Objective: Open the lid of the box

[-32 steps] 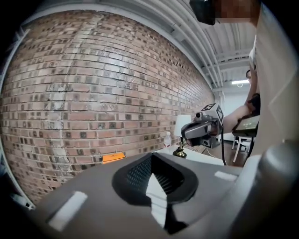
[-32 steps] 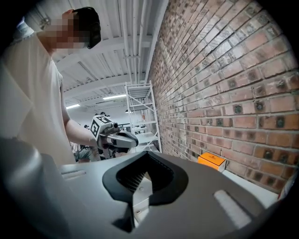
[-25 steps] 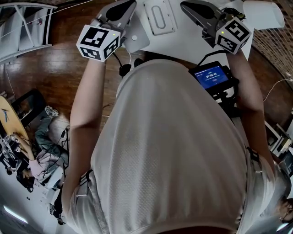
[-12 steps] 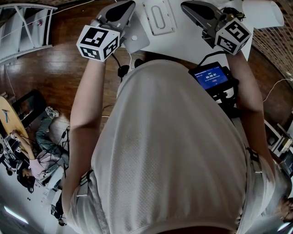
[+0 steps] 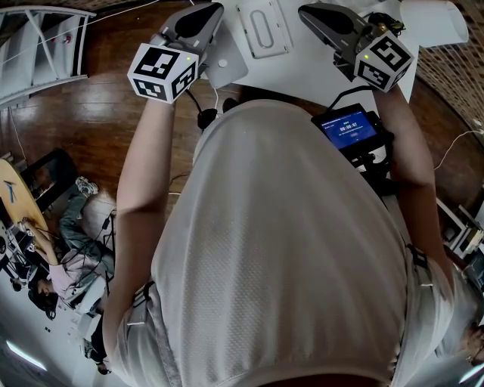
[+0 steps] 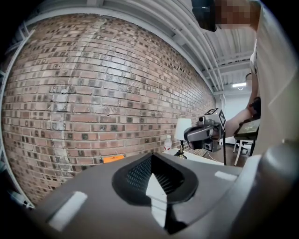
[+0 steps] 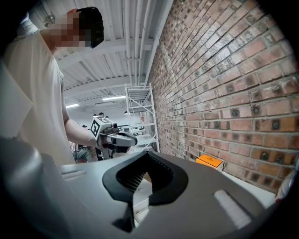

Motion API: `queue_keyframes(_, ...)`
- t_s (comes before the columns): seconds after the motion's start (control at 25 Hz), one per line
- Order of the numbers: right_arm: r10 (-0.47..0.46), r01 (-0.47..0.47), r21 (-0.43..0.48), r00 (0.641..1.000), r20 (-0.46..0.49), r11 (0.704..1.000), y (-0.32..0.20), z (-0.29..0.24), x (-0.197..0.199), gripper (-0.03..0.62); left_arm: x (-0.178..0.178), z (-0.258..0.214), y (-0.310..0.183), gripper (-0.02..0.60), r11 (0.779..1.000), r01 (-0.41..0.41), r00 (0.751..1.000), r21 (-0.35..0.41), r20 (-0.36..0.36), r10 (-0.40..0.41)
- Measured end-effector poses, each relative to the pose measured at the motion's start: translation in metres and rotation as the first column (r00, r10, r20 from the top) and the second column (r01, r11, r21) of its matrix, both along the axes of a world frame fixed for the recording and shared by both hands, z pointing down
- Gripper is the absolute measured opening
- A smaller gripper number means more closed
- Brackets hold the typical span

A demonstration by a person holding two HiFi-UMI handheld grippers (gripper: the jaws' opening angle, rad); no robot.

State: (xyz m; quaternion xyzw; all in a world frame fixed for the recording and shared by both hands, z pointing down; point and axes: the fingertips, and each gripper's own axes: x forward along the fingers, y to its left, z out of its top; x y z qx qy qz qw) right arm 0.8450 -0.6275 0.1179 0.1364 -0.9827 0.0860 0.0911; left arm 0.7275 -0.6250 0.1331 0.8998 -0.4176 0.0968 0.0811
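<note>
A white box (image 5: 262, 30) with a recessed oblong panel on its lid lies on the white table (image 5: 310, 64), between the two grippers. My left gripper (image 5: 204, 10) hangs over the table's left edge, jaws shut and empty. My right gripper (image 5: 314, 13) is held to the right of the box, also shut with nothing in it. In the left gripper view my left gripper (image 6: 156, 184) points at the brick wall, with the right gripper (image 6: 204, 133) off to the side. In the right gripper view my right gripper (image 7: 140, 182) points along the wall, with the left gripper (image 7: 117, 138) beyond.
An orange box (image 7: 210, 161) lies on the table against the brick wall (image 6: 93, 93). A white lamp (image 6: 183, 130) and a small bottle (image 6: 168, 143) stand farther along. A lit screen (image 5: 349, 127) hangs at the person's waist. A white shelf frame (image 5: 45, 45) stands on the wooden floor at left.
</note>
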Motion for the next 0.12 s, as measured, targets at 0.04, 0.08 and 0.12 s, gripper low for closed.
queue_keyframes(0.04,0.001,-0.001,-0.001,1.000,0.001,1.000,0.0003,0.0027,-0.0010,0.000,-0.0011,0.0028,0.0005,0.002,1.000,-0.001,1.000,-0.001,0.001,0.001)
queue_keyframes(0.08,0.003,-0.003,-0.002,1.000,0.001,1.000,0.0002,0.0051,-0.0021,0.000,-0.0023,0.0052,0.0007,0.001,1.000,-0.001,1.000,-0.001,0.002,0.001)
queue_keyframes(0.12,0.004,-0.004,-0.003,1.000,0.002,1.000,0.0000,0.0074,-0.0033,0.000,-0.0036,0.0075,0.0008,0.002,1.000,-0.002,1.000,-0.002,0.003,0.002)
